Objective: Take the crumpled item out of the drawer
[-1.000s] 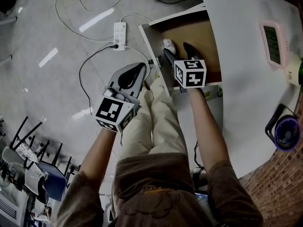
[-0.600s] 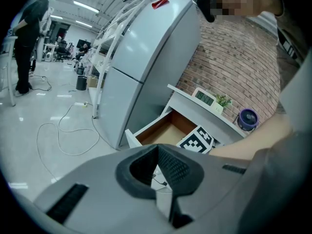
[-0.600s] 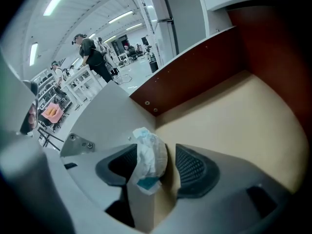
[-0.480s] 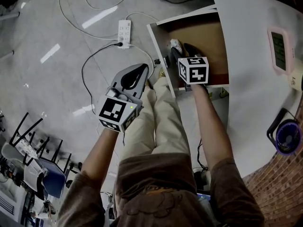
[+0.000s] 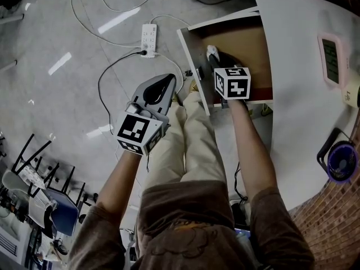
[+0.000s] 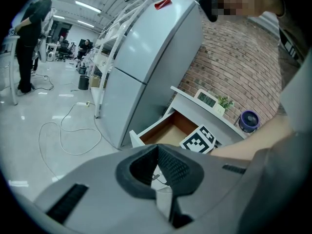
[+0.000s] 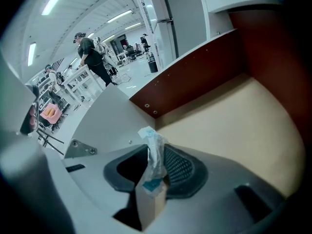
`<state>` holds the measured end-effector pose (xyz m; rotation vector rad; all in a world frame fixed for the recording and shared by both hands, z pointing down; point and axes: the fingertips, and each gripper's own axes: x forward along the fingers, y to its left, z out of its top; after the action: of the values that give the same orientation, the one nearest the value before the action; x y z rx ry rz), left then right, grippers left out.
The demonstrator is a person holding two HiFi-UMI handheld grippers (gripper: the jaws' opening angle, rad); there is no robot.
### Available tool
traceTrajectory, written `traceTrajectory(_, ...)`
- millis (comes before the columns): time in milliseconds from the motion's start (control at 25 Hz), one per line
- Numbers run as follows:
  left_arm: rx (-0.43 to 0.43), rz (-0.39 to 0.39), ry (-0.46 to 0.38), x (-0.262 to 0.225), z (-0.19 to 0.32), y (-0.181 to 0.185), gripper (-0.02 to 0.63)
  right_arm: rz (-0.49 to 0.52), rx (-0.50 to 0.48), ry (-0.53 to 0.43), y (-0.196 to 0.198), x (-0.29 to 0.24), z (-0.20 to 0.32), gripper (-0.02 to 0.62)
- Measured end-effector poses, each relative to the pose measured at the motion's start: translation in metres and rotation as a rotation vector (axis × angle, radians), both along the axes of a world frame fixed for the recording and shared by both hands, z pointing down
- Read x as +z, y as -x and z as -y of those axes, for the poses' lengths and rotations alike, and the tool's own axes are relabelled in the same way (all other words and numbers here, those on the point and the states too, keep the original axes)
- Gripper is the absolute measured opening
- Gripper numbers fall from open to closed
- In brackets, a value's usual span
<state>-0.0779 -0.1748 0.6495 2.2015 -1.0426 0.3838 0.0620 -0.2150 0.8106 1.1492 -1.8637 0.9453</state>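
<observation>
Right claw (image 7: 155,178) has just closed onto crumpled item (image 7: 155,150), grip clear only in its view

My right gripper (image 5: 214,61) reaches down into the open drawer (image 5: 193,66), which juts out leftward from under the desk (image 5: 298,111). Its jaws have just been closing, and the crumpled item (image 7: 155,150) stands between them, near the drawer's left wall. My left gripper (image 5: 169,81) hangs outside the drawer, to its left, above my legs (image 5: 185,139). Beyond it a power strip (image 5: 148,39) lies on the floor (image 5: 67,94). On the desk, to the right, sit a clock (image 5: 332,52) and, nearer me, a fan (image 5: 341,163).
</observation>
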Motion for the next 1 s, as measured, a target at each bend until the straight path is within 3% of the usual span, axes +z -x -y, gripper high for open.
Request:
traceTrajectory(480,-0.011,-0.021,-0.038,-0.044,0.006,0.006,0.008,0.015,-0.015,-0.077,0.009,-0.062,0.012,0.071)
traceTrajectory(1000,-0.017,-0.05,-0.118,-0.149,0.008,0.013,0.008,0.093,-0.103,-0.191,0.039,-0.19,0.01,0.069)
